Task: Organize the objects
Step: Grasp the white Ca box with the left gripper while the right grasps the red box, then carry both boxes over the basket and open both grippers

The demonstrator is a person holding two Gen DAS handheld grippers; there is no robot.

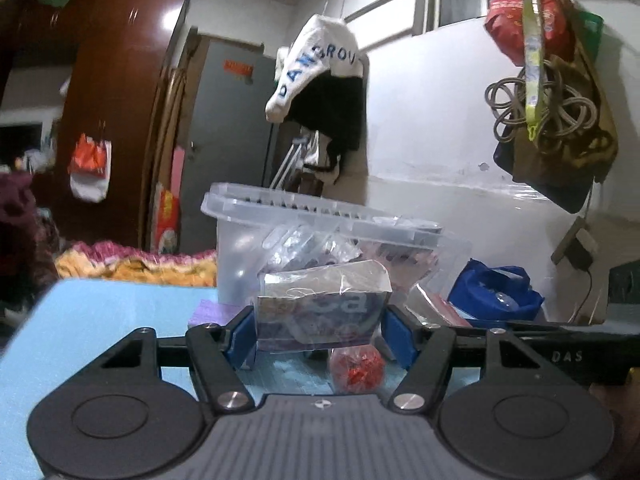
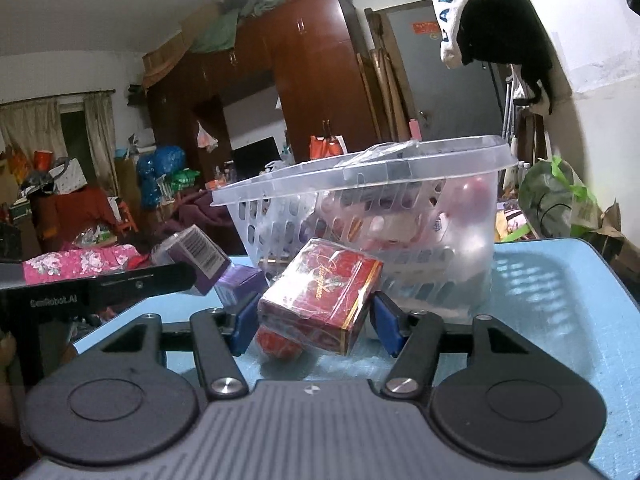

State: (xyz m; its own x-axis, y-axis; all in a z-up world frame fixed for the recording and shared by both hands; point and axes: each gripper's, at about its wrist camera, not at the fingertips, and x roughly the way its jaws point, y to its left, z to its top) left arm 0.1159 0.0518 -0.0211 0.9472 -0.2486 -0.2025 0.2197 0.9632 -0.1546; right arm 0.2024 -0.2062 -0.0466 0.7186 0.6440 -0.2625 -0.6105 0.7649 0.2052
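Note:
My left gripper (image 1: 320, 320) is shut on a purple box in clear wrap (image 1: 320, 308), held off the blue table top (image 1: 100, 312). My right gripper (image 2: 316, 312) is shut on a red and gold box (image 2: 320, 296), which tilts down to the left. A red round wrapped item (image 2: 278, 344) lies on the table under both boxes, also seen as the red item (image 1: 356, 368). Just behind stands the clear plastic basket (image 2: 360, 208), the same basket (image 1: 320, 232), holding several packets. From the right wrist view the purple box (image 2: 192, 258) hangs at the left.
A second purple box (image 2: 240, 284) lies on the table beside the basket's left corner. A blue bag (image 1: 496, 292) and a red packet sit right of the basket by the wall. Clothes and bags hang above. The table's edge (image 2: 612, 276) curves at the right.

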